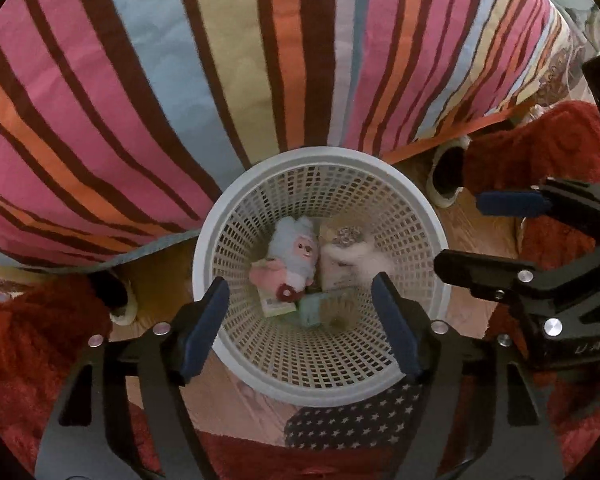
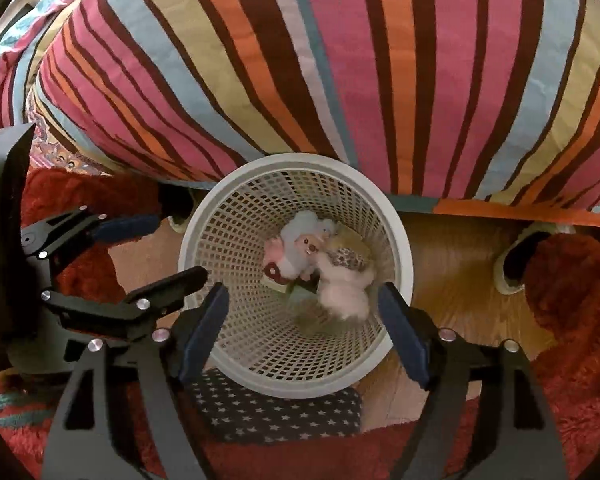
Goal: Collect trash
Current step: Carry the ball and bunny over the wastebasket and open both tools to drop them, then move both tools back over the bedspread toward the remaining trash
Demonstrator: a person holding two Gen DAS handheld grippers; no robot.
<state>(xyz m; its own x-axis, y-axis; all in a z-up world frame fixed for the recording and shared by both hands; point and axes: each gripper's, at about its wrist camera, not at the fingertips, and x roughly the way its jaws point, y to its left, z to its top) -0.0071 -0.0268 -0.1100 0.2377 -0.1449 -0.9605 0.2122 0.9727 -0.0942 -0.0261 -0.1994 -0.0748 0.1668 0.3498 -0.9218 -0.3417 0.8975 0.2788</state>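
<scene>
A white lattice wastebasket [image 1: 204,248] stands on the wood floor against a striped bed. Inside lie a blue-and-pink plush toy [image 1: 294,252], a pale crumpled paper wad [image 1: 356,262], a small printed packet [image 1: 278,306] and a teal item [image 1: 312,308]. My left gripper [image 1: 300,328] is open and empty above the basket mouth. My right gripper [image 2: 304,332] is open and empty over the same basket [image 2: 406,264]; the plush [image 2: 304,246] and the blurred pale wad [image 2: 346,294] lie below it. Each gripper shows beside the other: the right one [image 1: 482,236], the left one [image 2: 168,246].
The striped bedspread [image 1: 228,68] hangs close behind the basket. Red shaggy rug [image 1: 556,152] lies on both sides. A dark star-patterned cloth [image 1: 352,420] sits at the basket's near side. Slippers [image 1: 446,176] rest by the bed edge.
</scene>
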